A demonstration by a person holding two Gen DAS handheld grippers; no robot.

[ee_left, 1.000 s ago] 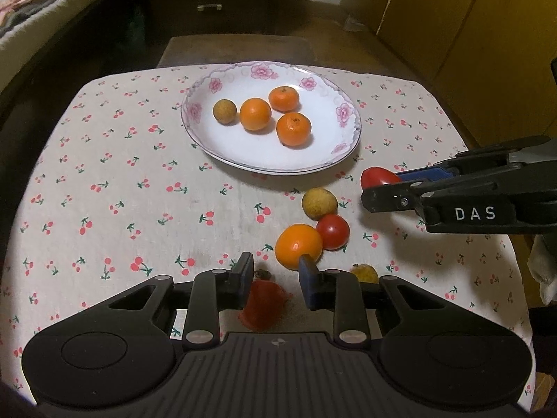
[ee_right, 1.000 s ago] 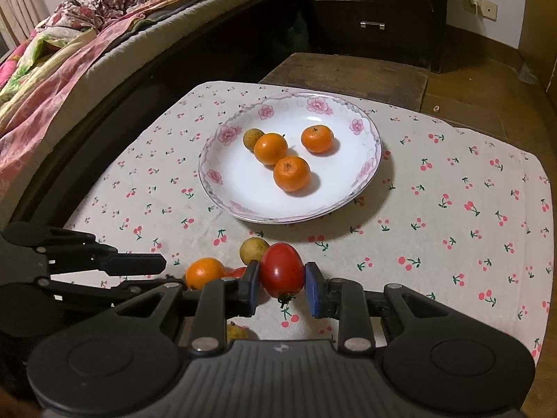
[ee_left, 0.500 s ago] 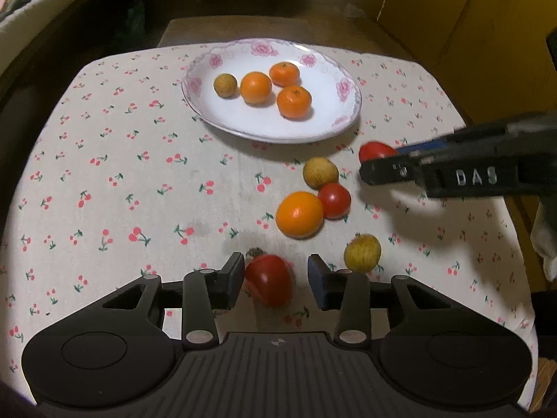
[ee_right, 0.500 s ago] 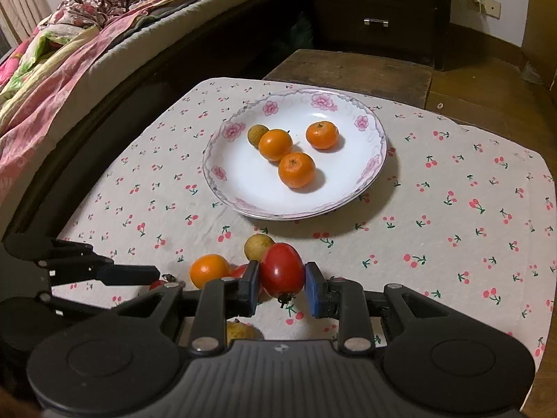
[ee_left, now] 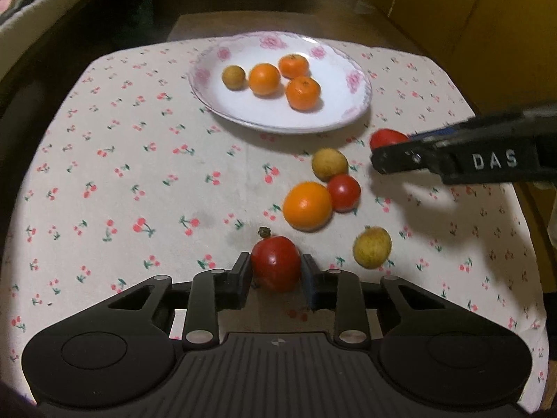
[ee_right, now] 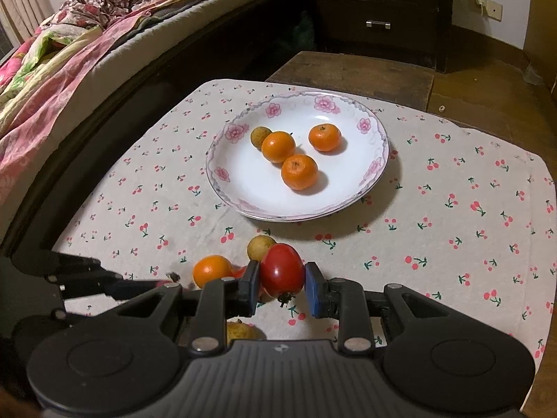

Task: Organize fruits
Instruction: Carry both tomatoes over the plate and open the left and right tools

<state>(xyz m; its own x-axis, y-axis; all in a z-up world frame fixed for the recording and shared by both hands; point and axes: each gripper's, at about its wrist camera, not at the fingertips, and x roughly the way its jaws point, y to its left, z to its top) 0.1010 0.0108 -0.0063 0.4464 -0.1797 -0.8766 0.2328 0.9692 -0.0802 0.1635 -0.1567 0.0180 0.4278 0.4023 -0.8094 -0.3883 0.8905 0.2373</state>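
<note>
Red tomatoes are clamped in both the left gripper (ee_left: 275, 271) and right gripper (ee_right: 282, 280); carrying to the plate (ee_right: 374, 170) is judged next.

Cherry-print cloth (ee_left: 139, 174) covering the surface is looking matt and soft, faintly stained near the middle. Plate (ee_right: 377, 129) is showing glossy white glaze, apparently ceramic, with pink flower decals. Tomato (ee_right: 281, 271) is gleaming smooth, catching a highlight; oranges (ee_right: 299, 171) are looking finely dimpled, duller. Left hand-held gripper (ee_left: 275, 271) body is reading as matt black plastic with ribbed top and small shiny metal pins. Dresser (ee_right: 379, 7) is appearing as dark polished wood with metal handles.
</note>
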